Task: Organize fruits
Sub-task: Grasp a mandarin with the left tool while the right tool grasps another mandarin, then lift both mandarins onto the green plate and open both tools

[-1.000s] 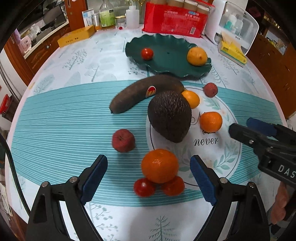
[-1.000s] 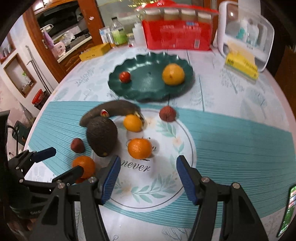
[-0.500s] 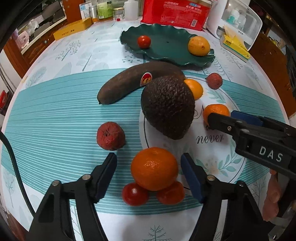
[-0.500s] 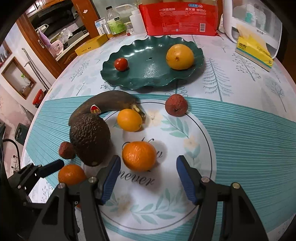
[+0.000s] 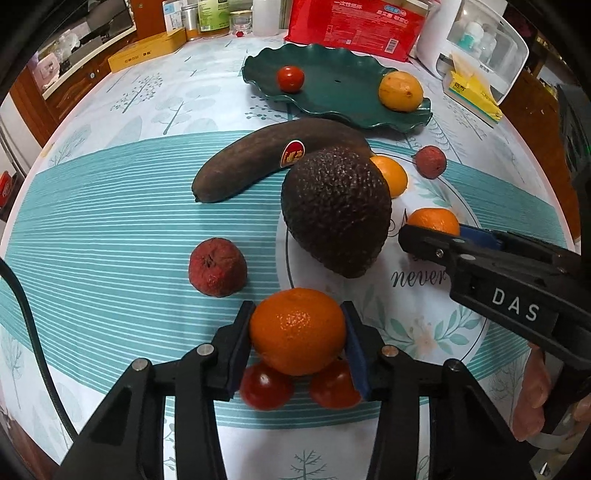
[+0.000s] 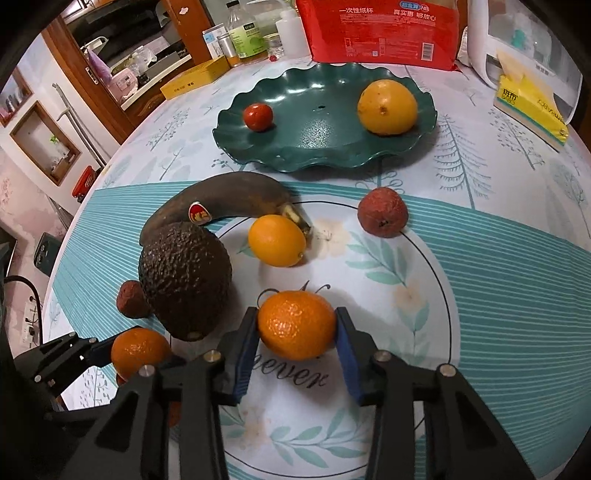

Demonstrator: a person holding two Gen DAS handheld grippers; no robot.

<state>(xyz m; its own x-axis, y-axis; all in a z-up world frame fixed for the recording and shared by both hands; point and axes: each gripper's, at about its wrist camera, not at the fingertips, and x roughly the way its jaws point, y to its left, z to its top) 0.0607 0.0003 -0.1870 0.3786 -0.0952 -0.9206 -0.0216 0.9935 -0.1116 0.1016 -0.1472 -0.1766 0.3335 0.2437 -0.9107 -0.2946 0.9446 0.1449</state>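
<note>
Left gripper (image 5: 298, 345) clamped on a mandarin (image 5: 297, 330) at its widest girth, blue pads flat against both flanks; right gripper (image 6: 296, 349) likewise closed around a second mandarin (image 6: 296, 324), pads touching either side. Probably light, with loose, yielding peel over soft flesh: firm enough for a modest squeeze, liable to dent or split under a hard one. Round and faintly waxy, so best held across the equator, as here, to stop any roll out of the pads. Directly beneath the left gripper's fruit, two cherry tomatoes (image 5: 266, 386), touching or nearly touching it and thin-skinned; worth a straight upward lift to avoid crushing or scattering them. Just ahead of the left gripper, a dark avocado (image 5: 336, 210) and a lychee (image 5: 217, 267) off to its left; beyond those, a blackened banana (image 5: 266, 158). Ahead of the right gripper, a small orange citrus (image 6: 277, 240) and another lychee (image 6: 382, 211) further right. Well ahead of both, a green scalloped plate (image 6: 314, 136) already carrying a tomato (image 6: 258, 116) and a yellow-orange fruit (image 6: 387, 107), with bare room between them, presumably the destination. Underneath, a smooth printed tablecloth (image 5: 110, 229) on a round table, likely slick enough for loose fruit to roll. Cluttered far edge: red package (image 6: 380, 29), bottles, tissue box.
</note>
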